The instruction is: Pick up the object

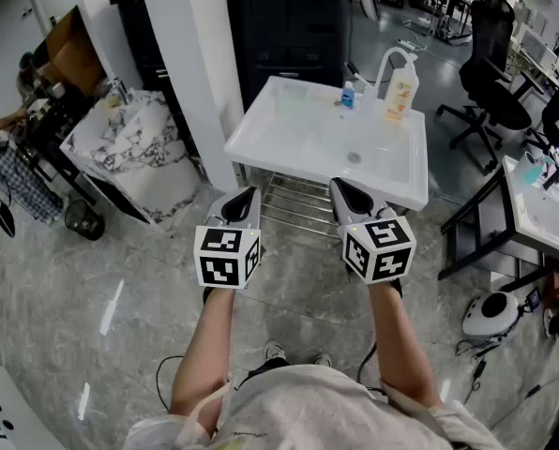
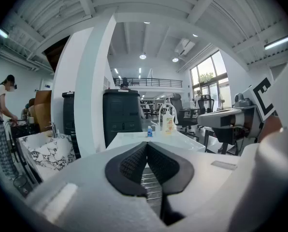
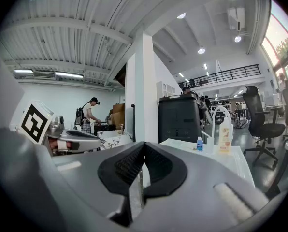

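The person stands facing a white sink (image 1: pixel 294 134) with both arms stretched out, a claw in each hand, held side by side just short of its front rim and pointing slightly downward. The left claw (image 1: pixel 249 195) has its jaws together, the ribbed black pads (image 2: pixel 133 164) meeting along a seam with nothing between them. The right claw (image 1: pixel 341 191) is shut the same way and is just as empty.

Which object is to be picked up I cannot tell. On the sink's far edge stand a small blue bottle (image 1: pixel 348 95) and, just to its right, a taller yellowish pump bottle (image 1: pixel 400 88), both upright beside the curved white tap (image 1: pixel 383 67) and well apart from either claw. A wire rack (image 1: pixel 294 206) sits under the basin. A black cabinet (image 1: pixel 289 26) stands behind the sink, and a marble-patterned basin (image 1: pixel 134 153) off to the left.
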